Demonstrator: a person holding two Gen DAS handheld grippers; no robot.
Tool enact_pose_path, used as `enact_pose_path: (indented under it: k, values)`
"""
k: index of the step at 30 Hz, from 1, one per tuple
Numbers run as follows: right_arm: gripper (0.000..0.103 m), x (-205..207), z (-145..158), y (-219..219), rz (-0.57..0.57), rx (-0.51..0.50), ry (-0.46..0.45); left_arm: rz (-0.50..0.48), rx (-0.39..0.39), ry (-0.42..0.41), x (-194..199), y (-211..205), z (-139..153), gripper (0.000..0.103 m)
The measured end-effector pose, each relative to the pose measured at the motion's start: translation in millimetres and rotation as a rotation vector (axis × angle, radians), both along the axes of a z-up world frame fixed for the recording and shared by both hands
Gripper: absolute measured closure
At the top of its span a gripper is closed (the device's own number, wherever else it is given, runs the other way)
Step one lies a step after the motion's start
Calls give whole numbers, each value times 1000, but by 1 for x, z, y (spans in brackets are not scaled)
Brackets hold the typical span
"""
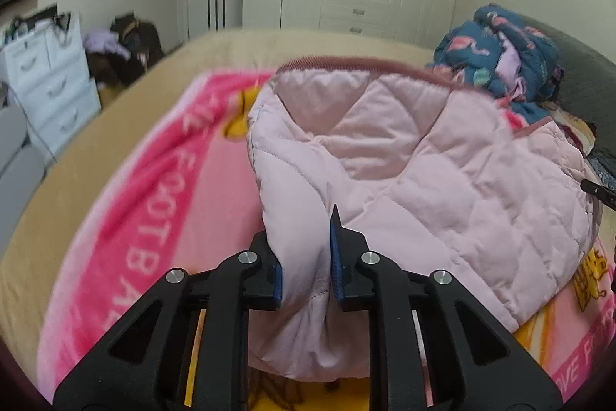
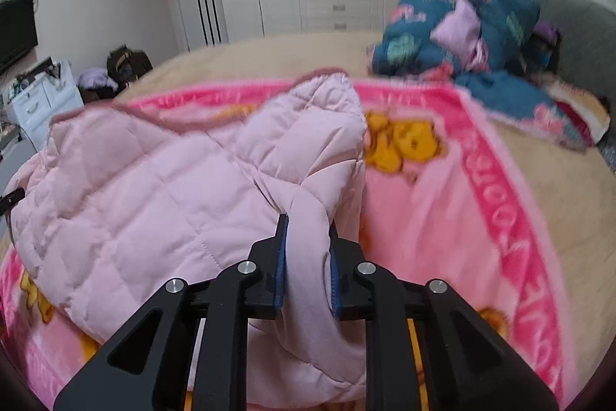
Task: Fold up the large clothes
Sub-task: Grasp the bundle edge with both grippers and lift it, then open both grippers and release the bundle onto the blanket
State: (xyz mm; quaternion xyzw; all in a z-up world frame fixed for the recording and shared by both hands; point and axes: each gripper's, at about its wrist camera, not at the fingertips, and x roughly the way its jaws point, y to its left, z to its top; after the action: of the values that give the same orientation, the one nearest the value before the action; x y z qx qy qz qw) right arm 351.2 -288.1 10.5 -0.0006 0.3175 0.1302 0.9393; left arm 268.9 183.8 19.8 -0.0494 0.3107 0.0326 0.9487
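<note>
Both grippers clamp the jacket (image 1: 404,156): left gripper (image 1: 306,276) and right gripper (image 2: 306,276) each pinch a bunched edge at 6 o'clock, likely corners for folding; it lies on the blanket (image 2: 442,218)

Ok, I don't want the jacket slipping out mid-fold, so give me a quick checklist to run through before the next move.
1. Left gripper shut on the pink quilted jacket: ok, fabric bunched between its fingers.
2. Right gripper shut on the jacket: ok, a padded fold sits between its fingers.
3. Both grips on matching corners: cannot tell, the edges are hidden in the bunched fabric.
4. Pink blanket bare beside the jacket for laying the fold: ok.
5. Blue patterned bedding apart from the jacket: ok in the right view.
6. Jacket lying smooth: not ok, it is puffed and creased.
</note>
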Motion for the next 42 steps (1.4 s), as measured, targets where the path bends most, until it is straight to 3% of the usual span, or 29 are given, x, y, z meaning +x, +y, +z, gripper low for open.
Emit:
enact_pose_path:
  k: [7, 12, 25, 35, 39, 41, 42]
  values:
    - [88, 3, 60, 1, -8, 58, -164, 10, -12, -114, 17, -1, 48, 92]
    - [88, 36, 69, 5, -53, 60, -174, 21, 6, -123, 47, -1, 57, 92]
    - [88, 95, 19, 10, -138, 69, -69, 73, 31, -37, 100, 15, 17, 92]
    - [83, 118, -42, 11, -208, -7, 111, 128, 50, 81, 122, 20, -28, 87]
    - [66, 114, -52, 11, -219, -19, 139, 149, 51, 113, 121, 22, -37, 80]
    - [48, 107, -48, 5, -227, 8, 140, 155, 30, 115, 115, 25, -36, 75]
    - [30, 101, -45, 1, -222, 39, 135, 158, 26, 108, 110, 26, -32, 68]
